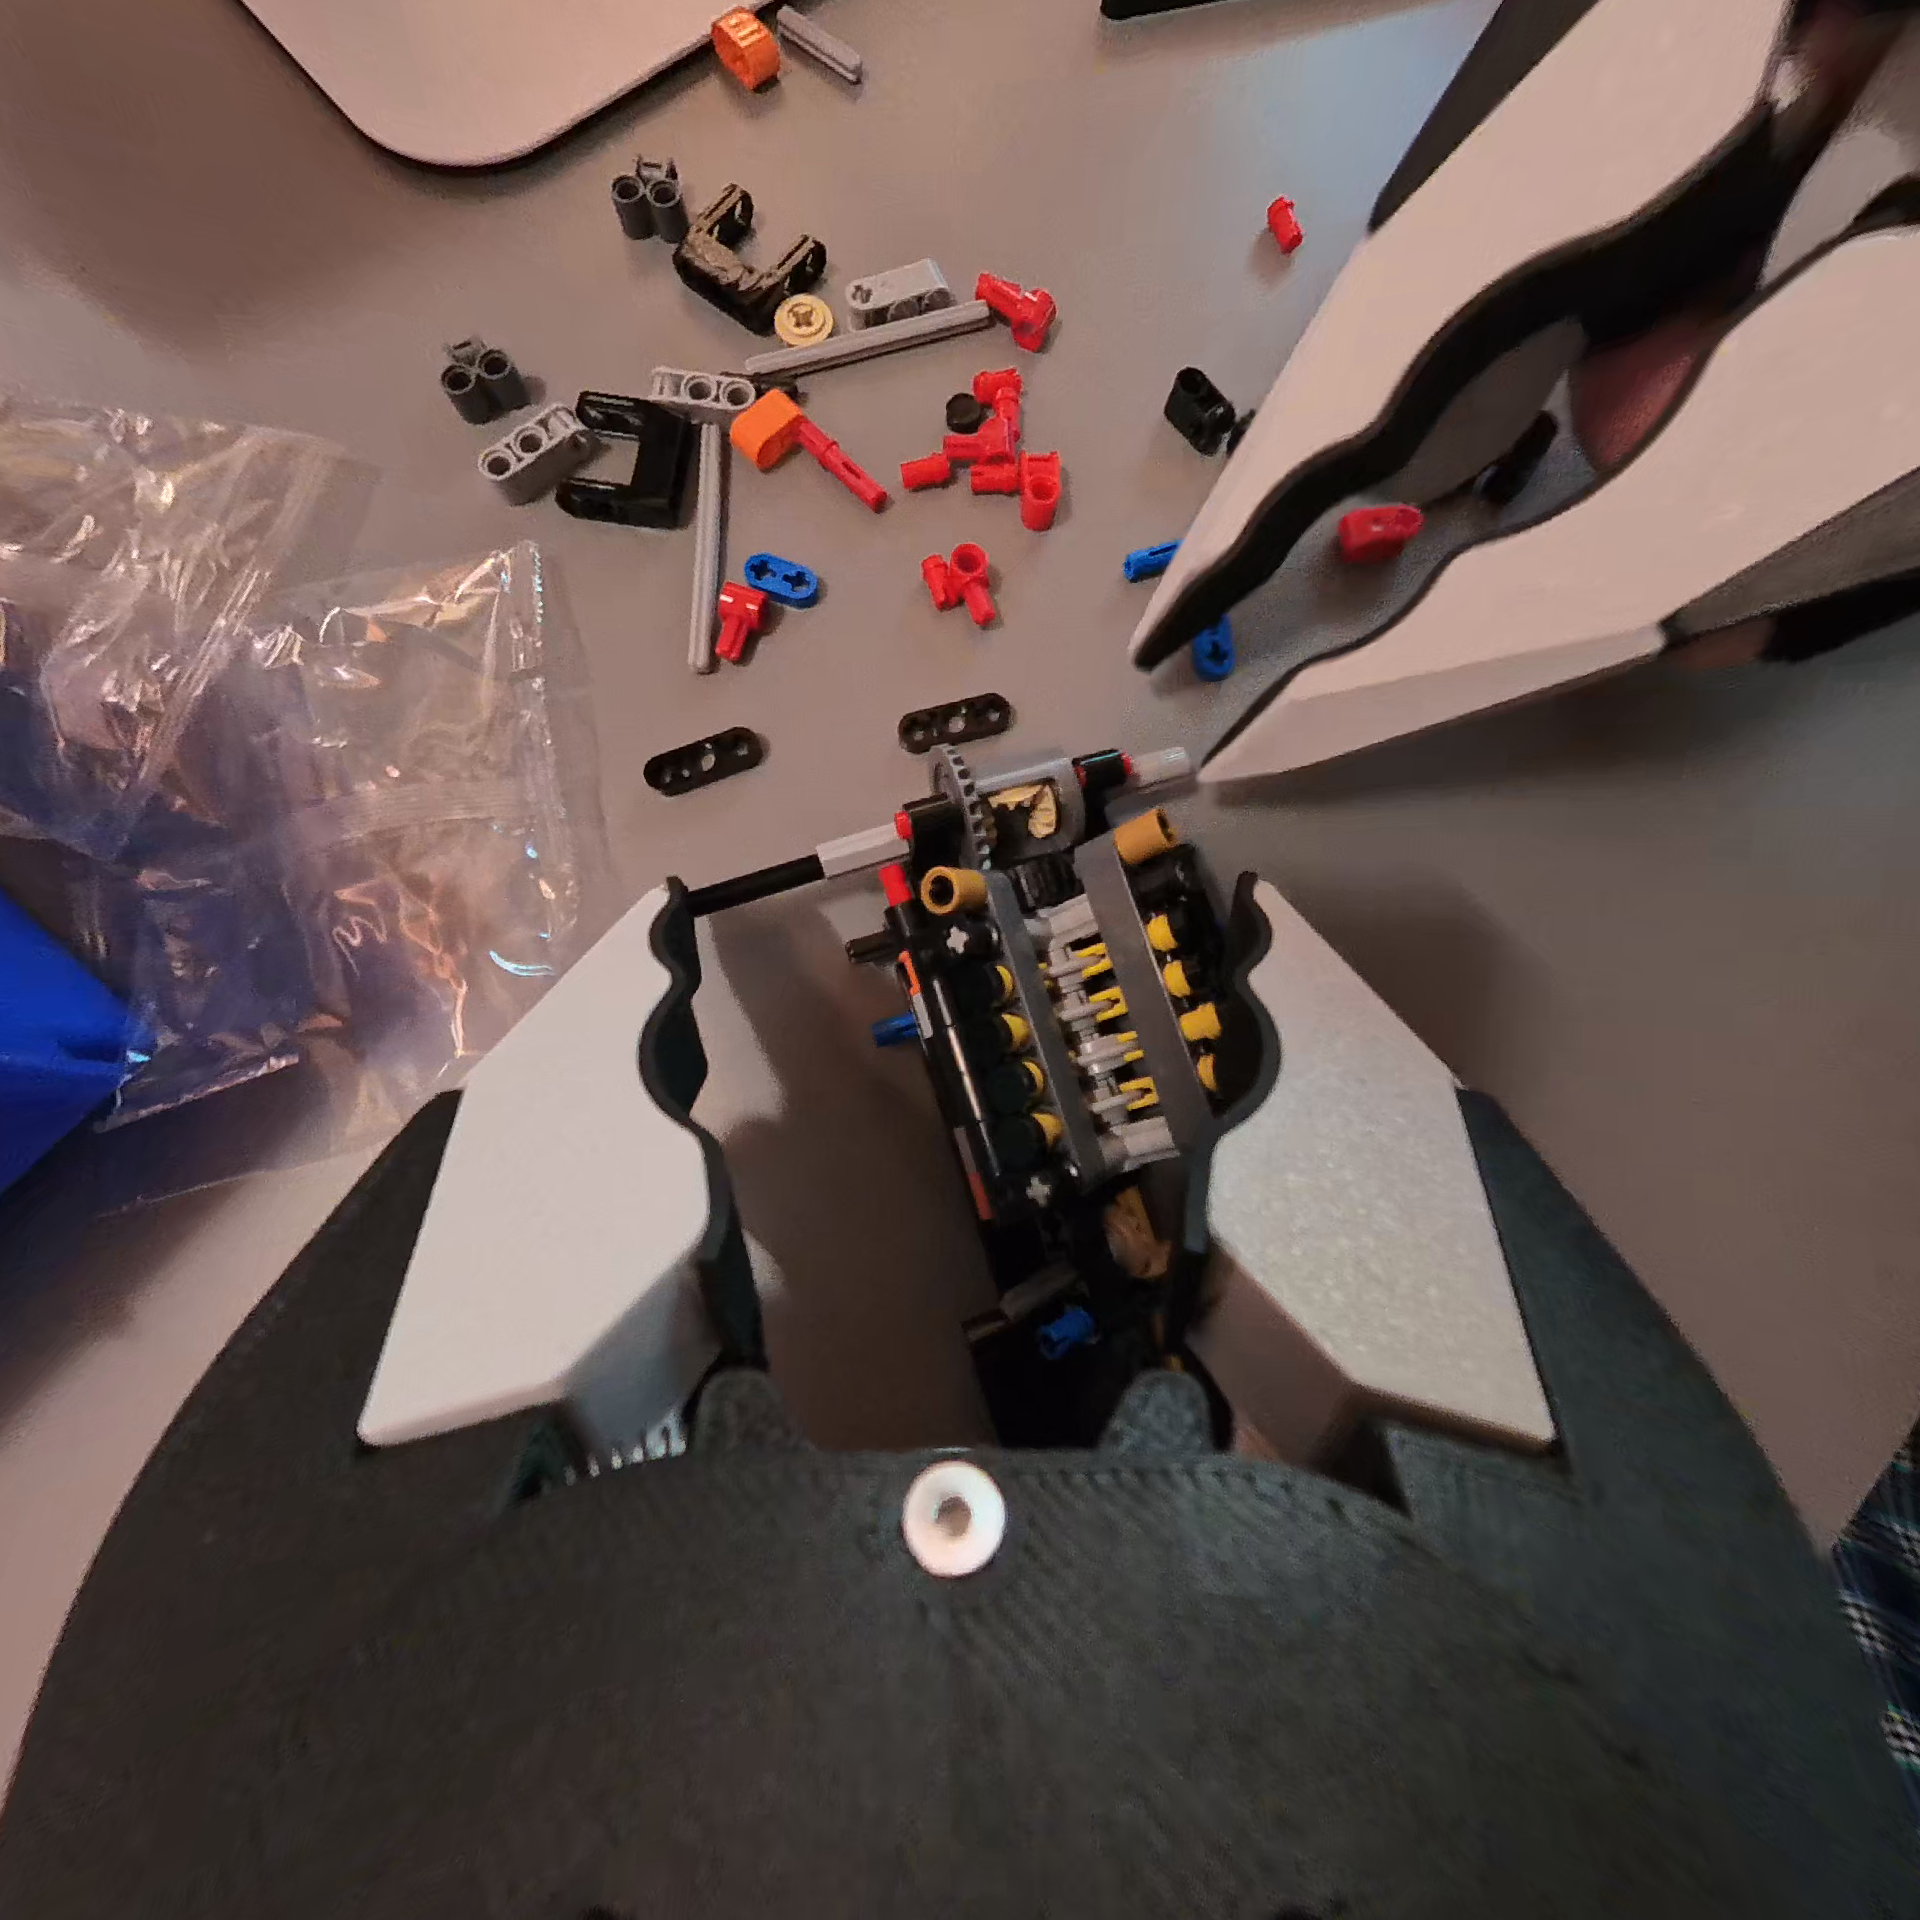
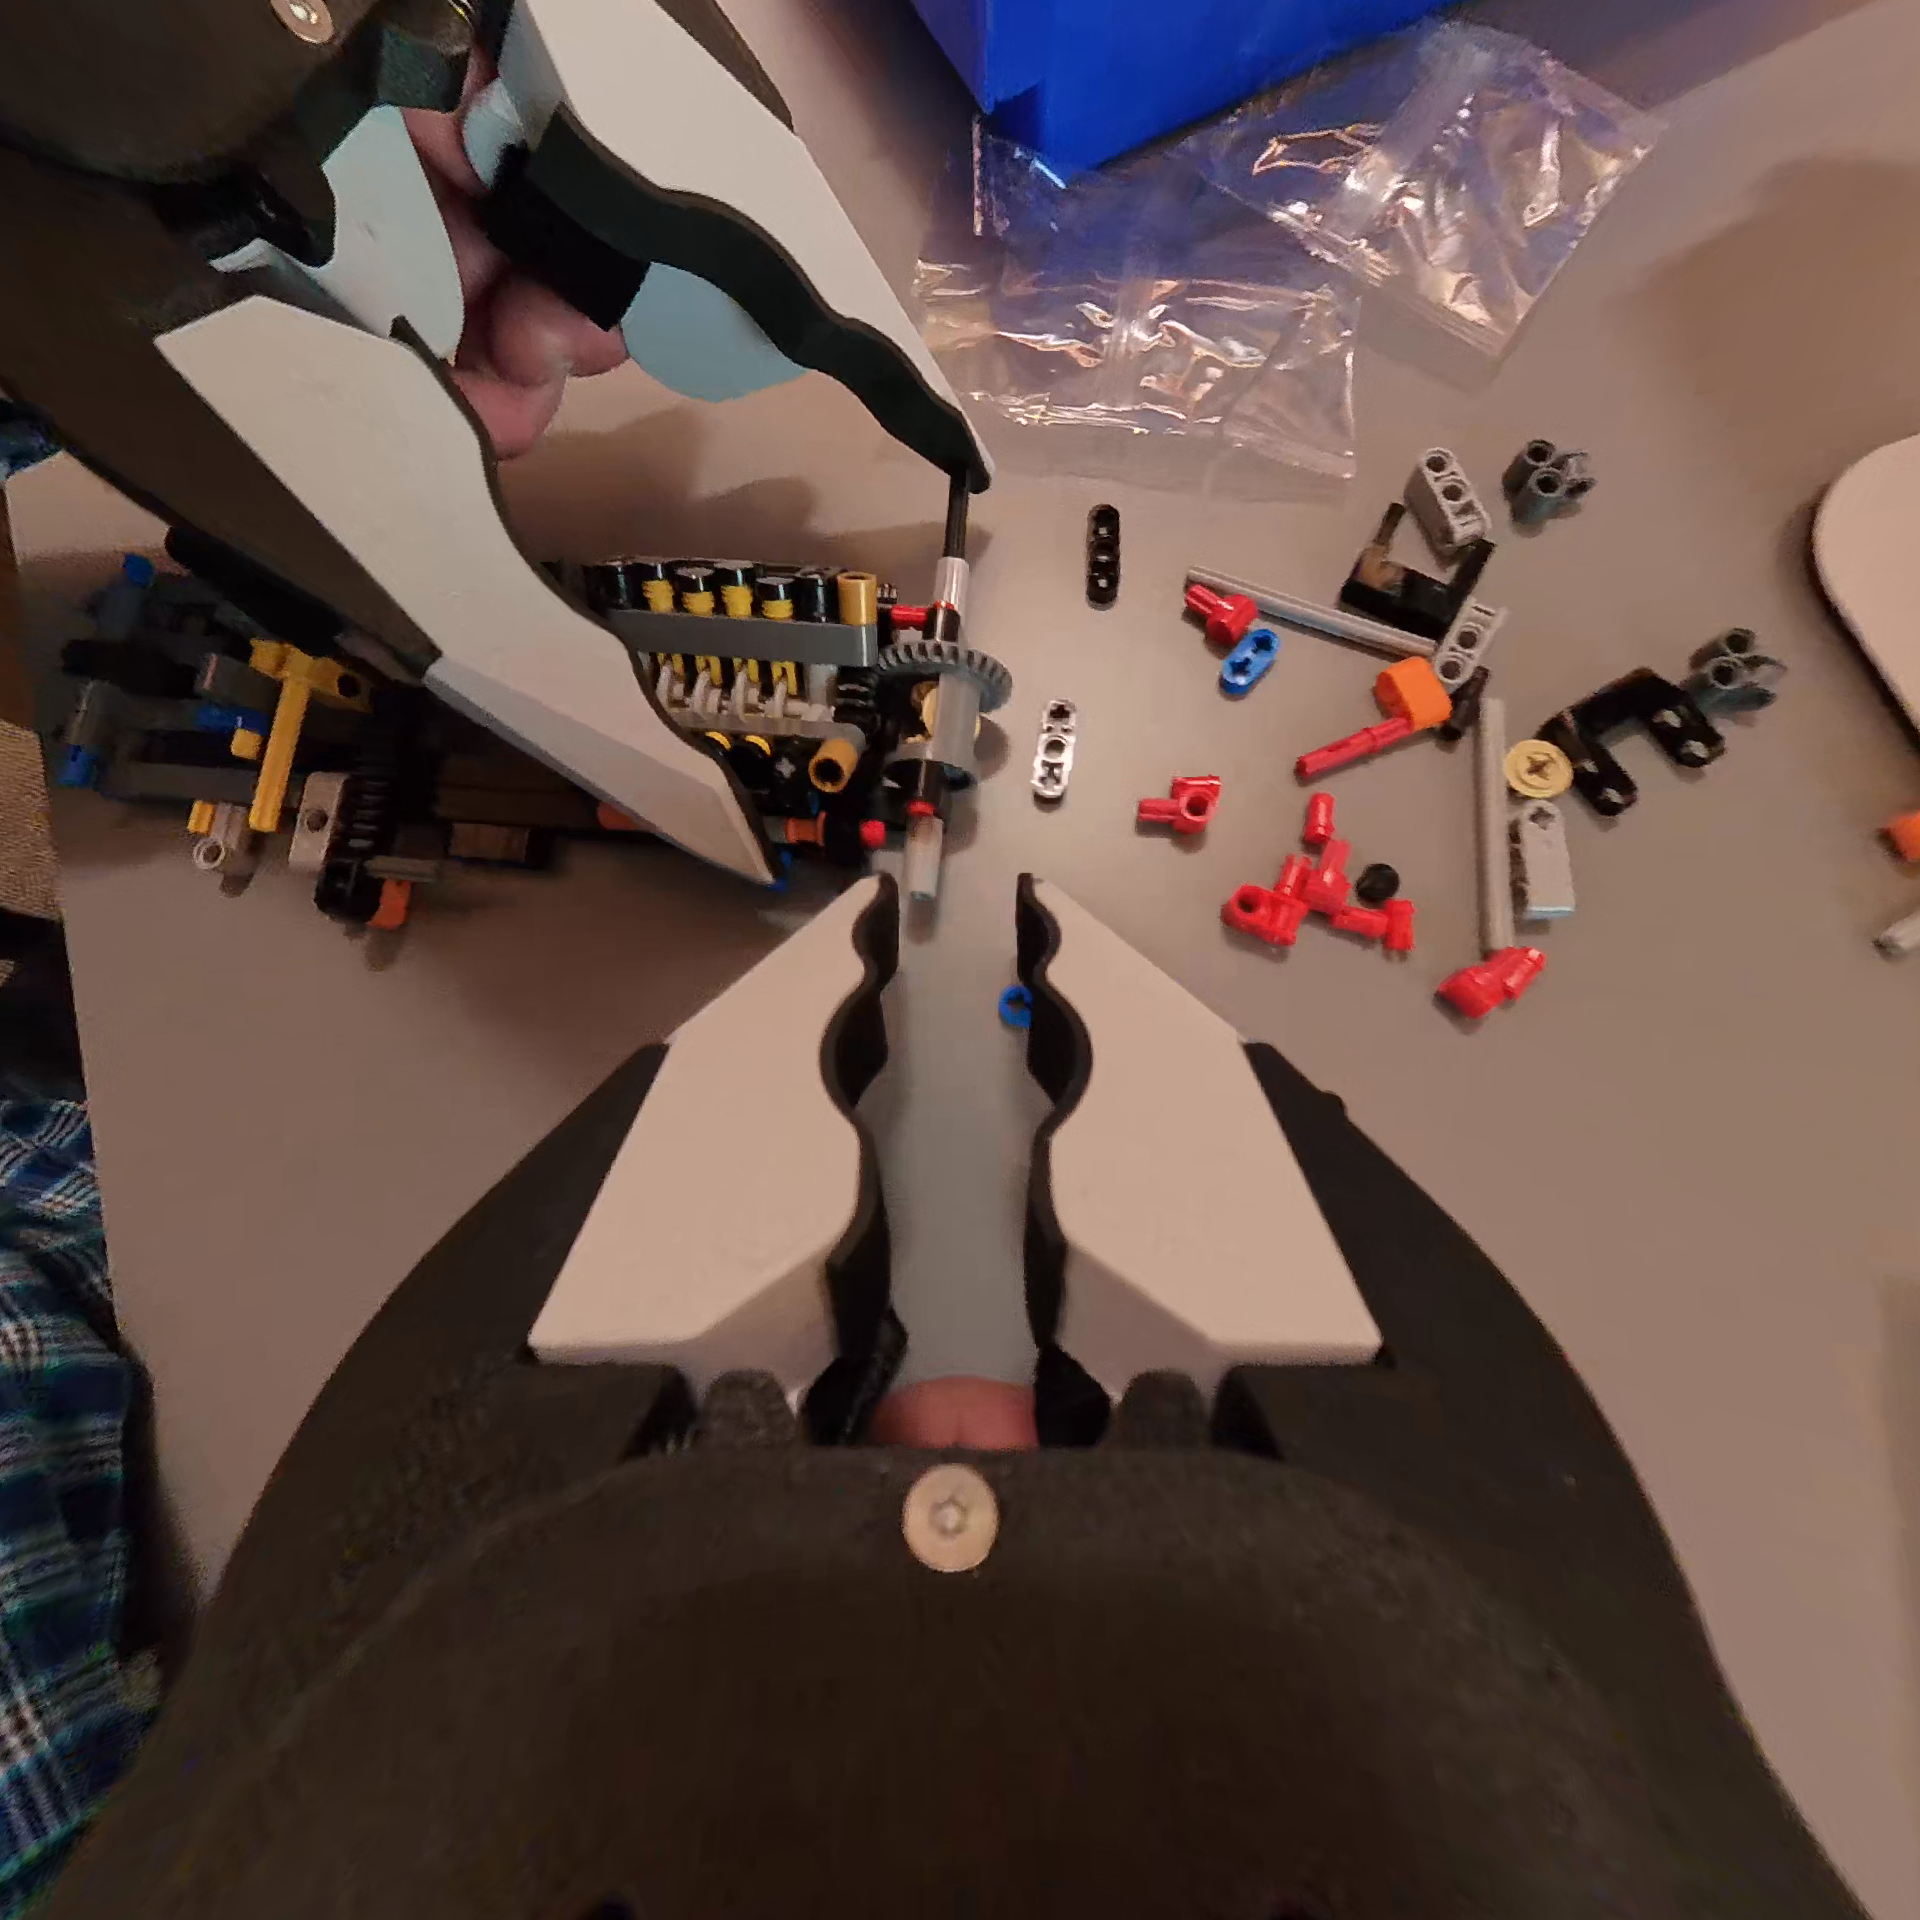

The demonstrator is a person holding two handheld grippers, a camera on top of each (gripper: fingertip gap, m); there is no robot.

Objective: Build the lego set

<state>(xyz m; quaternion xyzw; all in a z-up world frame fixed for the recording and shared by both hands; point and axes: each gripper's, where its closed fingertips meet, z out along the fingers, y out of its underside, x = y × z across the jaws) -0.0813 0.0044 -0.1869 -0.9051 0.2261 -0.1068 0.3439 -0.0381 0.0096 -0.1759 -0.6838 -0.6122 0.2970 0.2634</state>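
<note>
The lego assembly (image 1: 1049,997), a black and grey engine block with yellow pistons, a grey gear and a cross axle, lies on the grey table. My left gripper (image 1: 961,894) straddles it: the left fingertip touches the axle's black end and the right finger presses the block's side. In the right wrist view the assembly (image 2: 748,665) sits under the left gripper (image 2: 873,670). My right gripper (image 2: 956,888) is slightly open and empty, its tips just short of the axle's grey end (image 2: 923,862). It also shows in the left wrist view (image 1: 1174,717).
Loose pieces lie beyond the assembly: red connectors (image 1: 987,447), black beams (image 1: 701,758), a grey axle (image 1: 707,540), an orange piece (image 1: 769,426). Clear plastic bags (image 1: 260,727) and a blue box (image 2: 1143,62) lie to the side. A white board (image 1: 468,73) is at the far edge. My right gripper's tips are some 9 centimeters from the orange piece (image 1: 769,426). Look for it in the right wrist view (image 2: 1411,690) too.
</note>
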